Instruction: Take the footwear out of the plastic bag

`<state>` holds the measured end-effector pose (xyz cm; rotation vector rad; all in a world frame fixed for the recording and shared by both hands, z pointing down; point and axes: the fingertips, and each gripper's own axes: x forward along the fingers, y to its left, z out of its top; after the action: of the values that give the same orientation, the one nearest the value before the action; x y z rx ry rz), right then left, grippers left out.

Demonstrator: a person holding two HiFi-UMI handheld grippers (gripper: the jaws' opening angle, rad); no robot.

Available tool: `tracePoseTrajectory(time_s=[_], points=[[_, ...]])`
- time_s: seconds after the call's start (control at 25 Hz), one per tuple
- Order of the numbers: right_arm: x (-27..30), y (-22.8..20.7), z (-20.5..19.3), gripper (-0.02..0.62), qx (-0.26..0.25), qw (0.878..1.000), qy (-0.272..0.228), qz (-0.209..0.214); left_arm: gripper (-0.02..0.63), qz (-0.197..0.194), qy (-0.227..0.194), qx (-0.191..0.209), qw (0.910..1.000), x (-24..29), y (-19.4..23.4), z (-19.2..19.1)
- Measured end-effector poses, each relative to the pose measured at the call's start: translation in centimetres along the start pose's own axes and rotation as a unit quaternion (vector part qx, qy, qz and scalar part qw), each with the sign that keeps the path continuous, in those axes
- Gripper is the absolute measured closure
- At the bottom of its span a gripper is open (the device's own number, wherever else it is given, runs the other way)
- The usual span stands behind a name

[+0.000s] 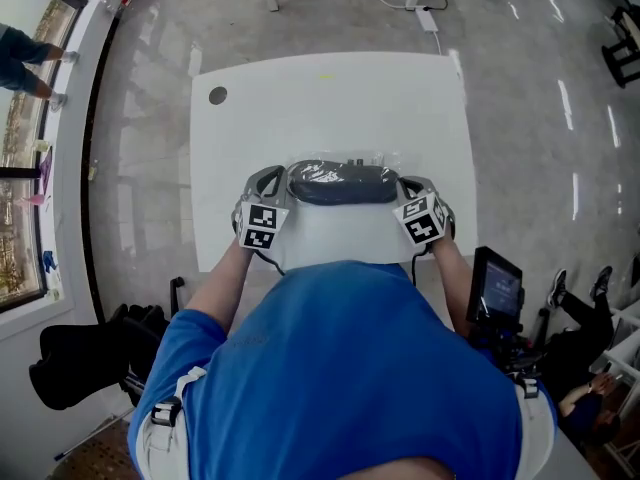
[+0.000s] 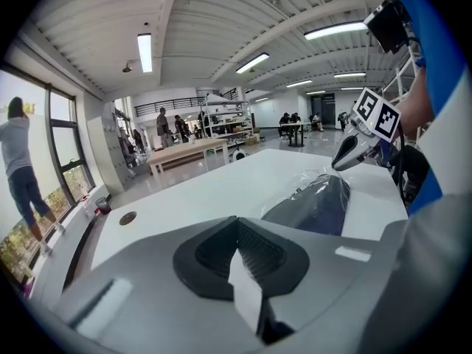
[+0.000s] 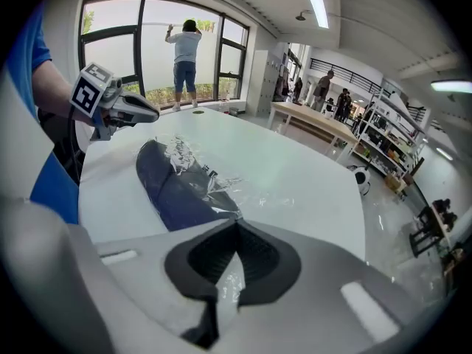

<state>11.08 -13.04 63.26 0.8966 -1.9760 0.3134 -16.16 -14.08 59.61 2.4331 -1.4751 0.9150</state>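
**While both grippers clamp the bag (image 1: pixel 372 158), the shoe (image 1: pixel 340 184) is inside**

Because the bag must come off the shoe, one gripper is set at each of its ends.

Left gripper (image 2: pixel 243 271): jaws together, with a pale strip pinched between them that appears to be the bag. The shoe lies just beyond, at 1 o'clock in this gripper's view.

Right gripper (image 3: pixel 228 279): jaws together on crinkled clear plastic of the bag. The shoe lies just beyond, at 11 o'clock.

In the head view the bag lies crosswise on the table (image 1: pixel 330 98). The shoe is fully enclosed, at 3 o'clock from the left gripper and 9 o'clock from the right.

Judgement: gripping opposite ends fixes the bag for opening. Extraction has not begun.

Farther off, at 10 o'clock, a round port (image 1: pixel 217 95) sits in the table.
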Motion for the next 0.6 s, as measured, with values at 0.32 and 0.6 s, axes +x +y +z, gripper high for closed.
tracePoseTrajectory(time_s=[0.32, 0.6], points=[[-0.4, 1.1, -0.3, 0.592, -0.020, 1.000, 0.001, 0.006, 0.370, -0.198, 0.037, 0.011, 0.9795, 2.0, -0.7, 0.3], [-1.0, 1.7, -0.2, 0.592, -0.031, 0.999, 0.001, 0.008, 0.267, -0.365, 0.145, 0.044, 0.9185, 2.4, -4.0, -1.7]])
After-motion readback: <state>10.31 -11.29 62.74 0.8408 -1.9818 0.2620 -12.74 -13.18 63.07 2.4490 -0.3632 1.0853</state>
